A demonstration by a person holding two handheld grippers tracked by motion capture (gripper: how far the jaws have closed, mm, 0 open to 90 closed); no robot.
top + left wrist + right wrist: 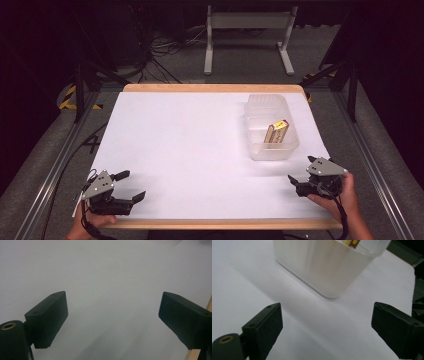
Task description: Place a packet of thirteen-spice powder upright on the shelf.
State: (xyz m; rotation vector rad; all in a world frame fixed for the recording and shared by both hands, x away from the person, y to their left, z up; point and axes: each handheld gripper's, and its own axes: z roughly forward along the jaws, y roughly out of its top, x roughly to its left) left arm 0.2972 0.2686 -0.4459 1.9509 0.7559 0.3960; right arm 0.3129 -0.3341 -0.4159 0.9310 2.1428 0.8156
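Note:
A translucent plastic container (270, 152) stands on the right half of the white table top (185, 145). A yellow and brown packet (276, 132) leans inside it. My right gripper (301, 168) is open near the front right corner, just short of the container, with nothing between its jaws. In the right gripper view the container (324, 267) rises close ahead of the open right gripper (327, 317), and the packet's (354, 242) tip peeks over the rim. My left gripper (131, 185) is open at the front left, and in its own view the left gripper (112, 307) has bare white surface between its jaws.
The wooden table edge (215, 223) runs along the front and shows at the right of the left gripper view (208, 306). Metal rails (60, 160) flank the table. A white stand (247, 37) and cables lie on the floor beyond the far edge.

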